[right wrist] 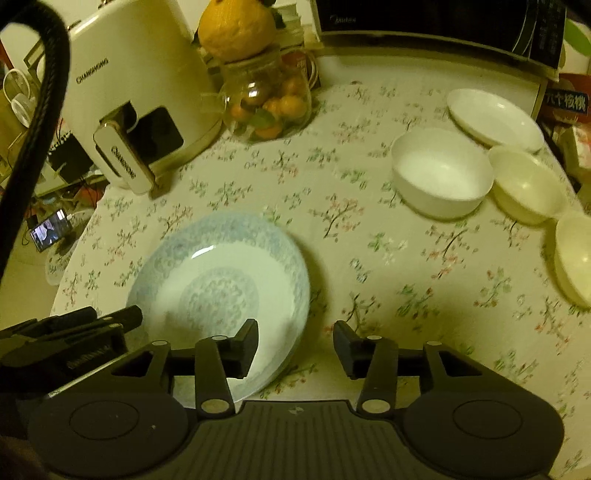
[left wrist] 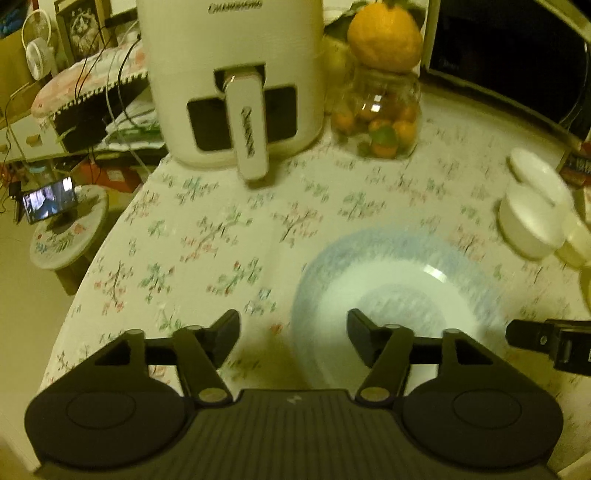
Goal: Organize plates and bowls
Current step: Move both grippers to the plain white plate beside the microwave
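Plate with a blue pattern lies flat, face up, on the flowered tablecloth, near the table's front left edge; it is round, so it has no long side. The left gripper hangs over the plate's left rim with its jaws apart and nothing between them. The right gripper hangs over the plate's right rim, jaws apart too, pinching nothing. Toward the table's right side sit a white bowl, two cream bowls and a small white plate, close together. At the back left stands a white air fryer that says "CHANGHONG" on its body and its handle. Beside it is a glass jar of small oranges with a big yellow fruit on top. Along the back edge is a dark microwave; its small logo is too blurry to read.
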A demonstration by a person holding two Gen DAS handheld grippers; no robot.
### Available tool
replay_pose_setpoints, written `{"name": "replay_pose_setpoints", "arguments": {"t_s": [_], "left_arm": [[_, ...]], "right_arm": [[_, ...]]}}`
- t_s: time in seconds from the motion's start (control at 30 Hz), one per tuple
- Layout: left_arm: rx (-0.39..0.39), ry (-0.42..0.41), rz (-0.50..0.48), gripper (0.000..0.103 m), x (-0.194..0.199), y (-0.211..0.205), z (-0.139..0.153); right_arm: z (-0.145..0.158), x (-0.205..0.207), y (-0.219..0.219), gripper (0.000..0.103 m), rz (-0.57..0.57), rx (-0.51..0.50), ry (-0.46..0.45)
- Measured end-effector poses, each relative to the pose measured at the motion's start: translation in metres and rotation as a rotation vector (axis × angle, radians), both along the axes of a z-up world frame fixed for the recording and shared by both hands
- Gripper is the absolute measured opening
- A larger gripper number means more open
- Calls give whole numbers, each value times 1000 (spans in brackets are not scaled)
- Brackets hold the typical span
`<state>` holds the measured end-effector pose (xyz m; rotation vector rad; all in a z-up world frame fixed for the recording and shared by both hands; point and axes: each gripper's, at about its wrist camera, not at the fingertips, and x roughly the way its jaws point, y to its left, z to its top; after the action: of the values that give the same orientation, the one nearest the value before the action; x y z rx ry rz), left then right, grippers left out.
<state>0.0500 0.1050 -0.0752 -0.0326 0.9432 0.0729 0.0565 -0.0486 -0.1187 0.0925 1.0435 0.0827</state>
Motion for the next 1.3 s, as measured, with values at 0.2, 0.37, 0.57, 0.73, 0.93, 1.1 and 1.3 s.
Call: {"name": "replay_pose_setpoints", "arguments": {"t_s": [0.2,0.37,0.57,0.73,0.93,1.1,1.3], "left_arm": [[-45,-48,-39,77,14,-23,20],[-62,-81,-83,83,25,-52,33],[-124,-100,-135,86,51,-89,43],[-167,-87,-167,86,79,-120,42],[-173,-85,-193,86,120,-153,41],[-181,-59,-200,86,151,-179,33],[-172,-43,-223,90,186,-215,21]], "right_arm": [[18,7,-28,58,-45,14,-36],[38,9,-57,70,-84,-4,-91],[56,15,-100,72,-170,36,-126],[73,28,-149,74,-277,86,-165],[72,54,-207,77,-402,127,-175],[54,81,-245,77,-486,184,-156],[38,106,-269,77,-557,222,-147]]}}
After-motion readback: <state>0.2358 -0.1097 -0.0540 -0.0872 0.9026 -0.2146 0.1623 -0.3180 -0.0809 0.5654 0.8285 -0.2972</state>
